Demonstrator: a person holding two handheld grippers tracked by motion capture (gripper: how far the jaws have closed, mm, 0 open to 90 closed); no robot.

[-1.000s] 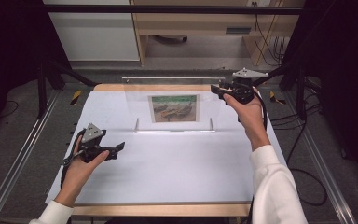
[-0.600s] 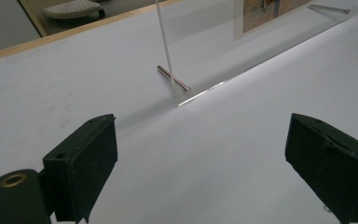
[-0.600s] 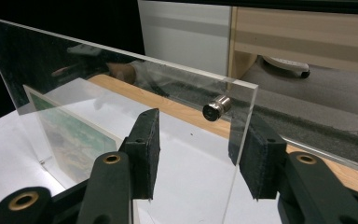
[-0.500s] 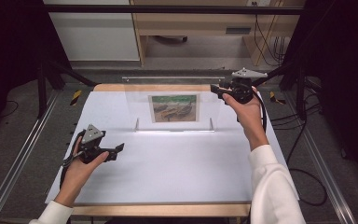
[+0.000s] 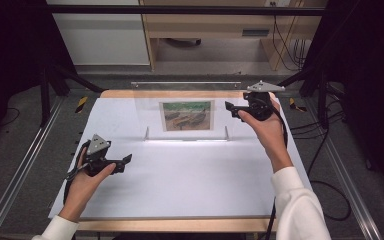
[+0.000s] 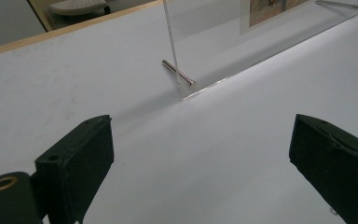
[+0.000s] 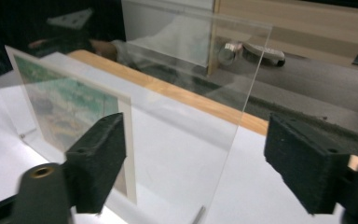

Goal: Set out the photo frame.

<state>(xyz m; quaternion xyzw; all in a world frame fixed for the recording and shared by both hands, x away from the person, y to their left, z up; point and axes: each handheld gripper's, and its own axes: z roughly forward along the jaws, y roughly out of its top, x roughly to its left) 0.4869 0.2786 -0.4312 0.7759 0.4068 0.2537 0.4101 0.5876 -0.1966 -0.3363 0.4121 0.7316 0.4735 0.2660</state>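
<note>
A clear acrylic picture stand (image 5: 225,107) holds a greenish painted picture (image 5: 186,115) and stands upright at the back of the white table. My right gripper (image 5: 228,107) is at the stand's right edge. Its jaws have just been opening and now stand wide on either side of that edge, and the pads do not touch the clear panel (image 7: 186,93). The picture (image 7: 70,107) sits behind the left jaw in the right gripper view. My left gripper (image 5: 128,160) rests low at the table's front left, open and empty, facing the stand's metal foot pin (image 6: 179,74).
A white sheet (image 5: 190,175) covers the wooden table (image 5: 180,225). Metal rails run along both sides of the table, and cables (image 5: 330,150) trail on the floor to the right. A wooden cabinet (image 5: 205,30) stands beyond the table's far edge.
The right gripper's jaws have parted from the stand's right edge, and the hand has hardly shifted. The left hand and gripper stay where they were.
</note>
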